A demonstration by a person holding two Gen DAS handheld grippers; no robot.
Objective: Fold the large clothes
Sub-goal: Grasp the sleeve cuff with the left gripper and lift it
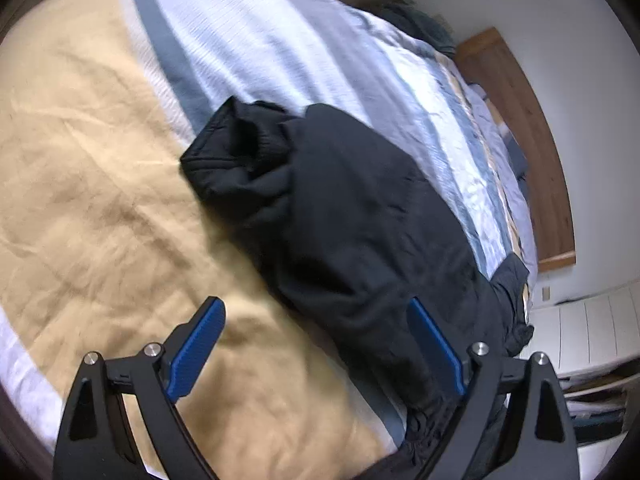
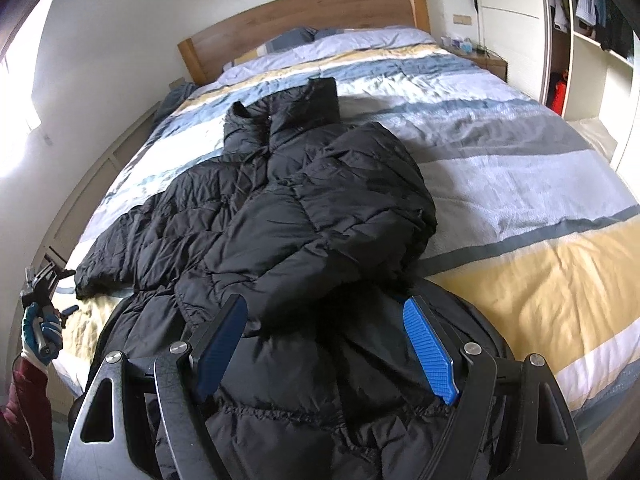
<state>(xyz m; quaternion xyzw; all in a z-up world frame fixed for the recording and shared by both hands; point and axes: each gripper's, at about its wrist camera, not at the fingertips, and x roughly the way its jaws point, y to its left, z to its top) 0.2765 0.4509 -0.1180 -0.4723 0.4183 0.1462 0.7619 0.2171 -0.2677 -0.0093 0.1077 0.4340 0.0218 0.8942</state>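
**Q:** Bedroom, striped bedspread (image 2: 520,168) below a wooden headboard (image 2: 304,12): where is the garment?

**A:** I see the black puffer jacket (image 2: 280,216) lying lengthwise, collar toward the headboard, hem at the foot edge, one side already laid over the body.

**Q:** Your jaws?

**A:** My right gripper (image 2: 326,340) hangs spread wide over the hem, gripping nothing. My left gripper (image 1: 316,344) is likewise spread and empty beside the jacket, probably placed for the next fold.
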